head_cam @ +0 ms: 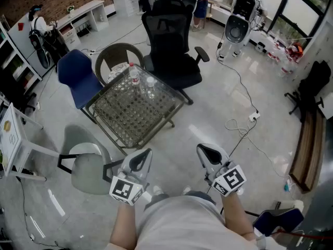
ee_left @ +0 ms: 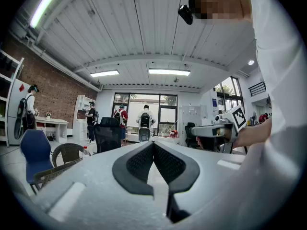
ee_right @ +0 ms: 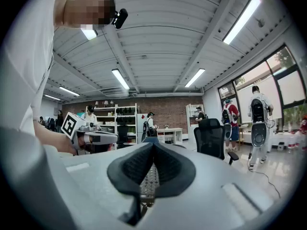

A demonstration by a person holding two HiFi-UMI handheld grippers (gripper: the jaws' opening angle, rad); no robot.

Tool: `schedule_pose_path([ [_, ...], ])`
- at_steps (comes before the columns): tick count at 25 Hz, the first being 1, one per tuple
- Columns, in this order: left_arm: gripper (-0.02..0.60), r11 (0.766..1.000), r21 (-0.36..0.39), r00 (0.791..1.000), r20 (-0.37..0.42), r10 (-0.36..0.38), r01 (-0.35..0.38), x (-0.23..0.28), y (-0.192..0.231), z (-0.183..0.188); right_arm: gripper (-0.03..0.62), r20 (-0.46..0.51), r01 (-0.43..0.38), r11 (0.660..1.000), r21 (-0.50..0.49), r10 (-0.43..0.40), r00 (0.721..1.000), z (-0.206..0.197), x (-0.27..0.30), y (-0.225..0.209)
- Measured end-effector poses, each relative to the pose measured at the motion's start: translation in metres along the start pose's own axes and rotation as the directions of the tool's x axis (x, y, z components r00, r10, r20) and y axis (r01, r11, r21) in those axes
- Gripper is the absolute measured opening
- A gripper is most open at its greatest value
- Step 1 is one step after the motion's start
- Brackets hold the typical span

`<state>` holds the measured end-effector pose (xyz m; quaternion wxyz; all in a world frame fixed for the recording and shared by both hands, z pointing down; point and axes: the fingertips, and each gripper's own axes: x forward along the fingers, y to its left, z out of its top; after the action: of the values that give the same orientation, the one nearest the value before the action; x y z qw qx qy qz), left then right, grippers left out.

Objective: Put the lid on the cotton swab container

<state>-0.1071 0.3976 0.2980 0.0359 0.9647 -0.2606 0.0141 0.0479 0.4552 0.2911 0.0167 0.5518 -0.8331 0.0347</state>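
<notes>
At the far left a white stand (head_cam: 14, 139) is seen, and just right of it a grey round-seated chair (head_cam: 87, 168) is set on the pale floor (head_cam: 208, 108). Farther off, a blue chair (head_cam: 77, 73) and a wicker chair (head_cam: 115, 55) are drawn up to the far-left side of a glass-topped table (head_cam: 130, 116).

On the far part of that table a bottle (head_cam: 134, 73) with a red cap and a clear container (head_cam: 150, 85) are stood close together. Which of the two is the cotton swab container cannot be told at this size.

The left gripper (head_cam: 140, 159) is held low, near the person's body and beside the grey chair. Its jaws are pressed together with nothing between them, as its own view confirms (ee_left: 153, 145).

Behind the table a black office chair (head_cam: 169, 40) is placed. The right gripper (head_cam: 208, 154) is held level with the left one, and its jaws are likewise closed on nothing (ee_right: 152, 145). Both grippers are kept well apart from the table, with only bare floor lying between.

Farther right a white machine (head_cam: 237, 22) is stood, with a cable (head_cam: 240, 124) trailed across the floor. A wooden bench (head_cam: 307, 150) is set along the right edge.
</notes>
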Motion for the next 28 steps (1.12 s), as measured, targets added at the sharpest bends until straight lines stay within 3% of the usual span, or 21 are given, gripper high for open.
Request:
schedule_pose_path([
  [11,0.005,0.999,-0.033,1.000,0.011,0.004,-0.004,-0.021,0.053,-0.007,0.004,-0.014,0.027,0.999,0.038,-0.026,1.000,0.002,0.044,0.013],
  [18,0.005,0.999,-0.049,1.000,0.014,0.008,-0.008,-0.034,0.096,-0.021,0.004,-0.052,0.101,0.994,0.050,-0.098,0.994,-0.009,0.075,0.017],
  [28,0.005,0.997,-0.069,0.998,-0.032,0.045,-0.047,-0.017,0.133,-0.041,0.003,-0.088,0.072,0.996,0.058,-0.066,0.994,-0.025,0.122,-0.007],
])
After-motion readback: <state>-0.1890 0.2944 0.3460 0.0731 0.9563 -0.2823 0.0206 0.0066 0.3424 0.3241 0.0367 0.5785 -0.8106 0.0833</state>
